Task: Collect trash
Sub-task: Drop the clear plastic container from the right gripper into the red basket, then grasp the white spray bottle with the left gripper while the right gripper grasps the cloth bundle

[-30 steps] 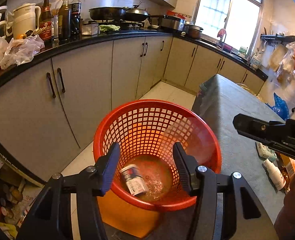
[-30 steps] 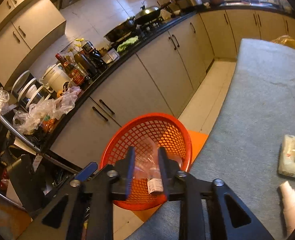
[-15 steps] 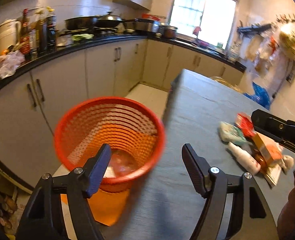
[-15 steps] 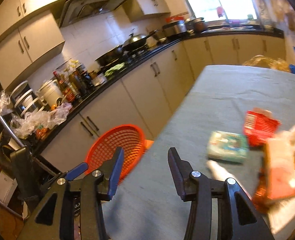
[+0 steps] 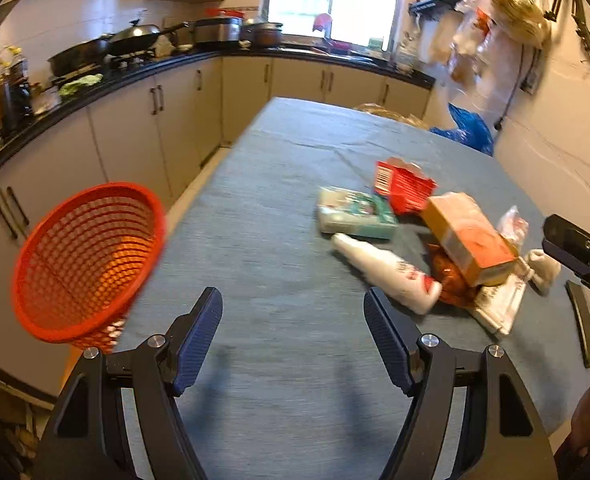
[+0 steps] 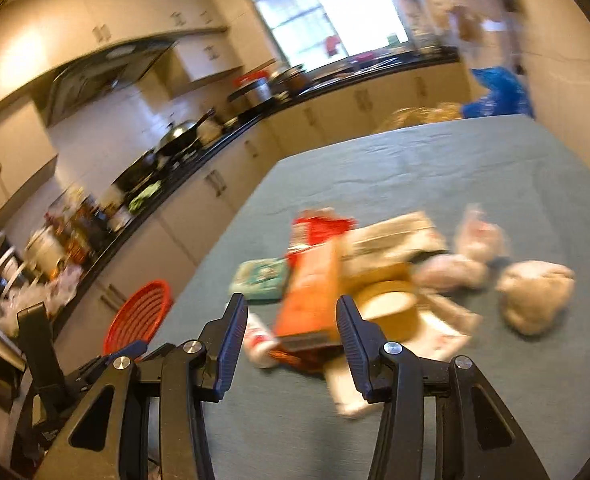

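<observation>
A heap of trash lies on the grey-green tablecloth: a green tissue pack, a red packet, an orange box and a white bottle. My left gripper is open over bare cloth, left of and short of the heap. In the right wrist view, my right gripper is open too. The orange box shows just beyond its fingers, untouched. The red mesh basket stands off the table's left edge, below it.
Crumpled paper balls and a yellow round tub lie right of the box. A black flat strip sits near the table's right edge. Cabinets and a cluttered black counter run along the left and far walls.
Both grippers swung from above the basket rightward over the table. Their jaws widened. The clear wrapper between the right fingers is gone, and the trash heap has come into view.
</observation>
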`<control>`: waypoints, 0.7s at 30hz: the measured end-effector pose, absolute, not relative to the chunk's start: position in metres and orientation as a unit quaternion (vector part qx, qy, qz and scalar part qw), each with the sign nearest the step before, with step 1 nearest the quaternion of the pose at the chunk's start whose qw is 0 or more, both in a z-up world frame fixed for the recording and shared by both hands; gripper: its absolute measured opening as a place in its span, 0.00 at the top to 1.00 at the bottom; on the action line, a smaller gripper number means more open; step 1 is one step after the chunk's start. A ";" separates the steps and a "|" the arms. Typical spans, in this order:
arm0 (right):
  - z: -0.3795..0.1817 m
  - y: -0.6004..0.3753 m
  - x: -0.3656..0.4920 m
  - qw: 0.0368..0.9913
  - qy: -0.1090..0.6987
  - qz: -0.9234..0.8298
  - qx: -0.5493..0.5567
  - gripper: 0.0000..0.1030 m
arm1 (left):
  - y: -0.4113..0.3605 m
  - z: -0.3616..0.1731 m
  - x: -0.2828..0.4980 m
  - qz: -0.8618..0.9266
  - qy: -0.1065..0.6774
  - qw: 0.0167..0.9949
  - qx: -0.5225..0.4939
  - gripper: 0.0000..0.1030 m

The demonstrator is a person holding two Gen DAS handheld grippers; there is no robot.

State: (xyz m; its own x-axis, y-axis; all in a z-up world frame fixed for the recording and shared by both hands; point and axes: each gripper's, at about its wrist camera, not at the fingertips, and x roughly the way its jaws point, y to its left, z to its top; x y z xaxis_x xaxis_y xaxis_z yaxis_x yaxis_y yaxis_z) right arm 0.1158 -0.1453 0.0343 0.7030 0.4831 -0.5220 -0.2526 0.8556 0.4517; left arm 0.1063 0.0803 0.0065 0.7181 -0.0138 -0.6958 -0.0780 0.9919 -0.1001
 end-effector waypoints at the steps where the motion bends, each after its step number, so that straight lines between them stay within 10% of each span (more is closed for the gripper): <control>1: 0.034 -0.158 0.114 0.909 0.324 0.190 0.180 0.52 | 0.073 0.006 0.111 0.011 0.379 0.923 -0.063 0.30; 15: 0.033 -0.255 0.099 0.917 0.289 0.121 0.247 0.45 | 0.021 -0.018 0.176 0.012 0.446 0.889 -0.104 0.31; 21: 0.026 -0.287 0.096 0.915 0.284 0.098 0.268 0.45 | 0.005 -0.027 0.185 0.016 0.452 0.890 -0.061 0.50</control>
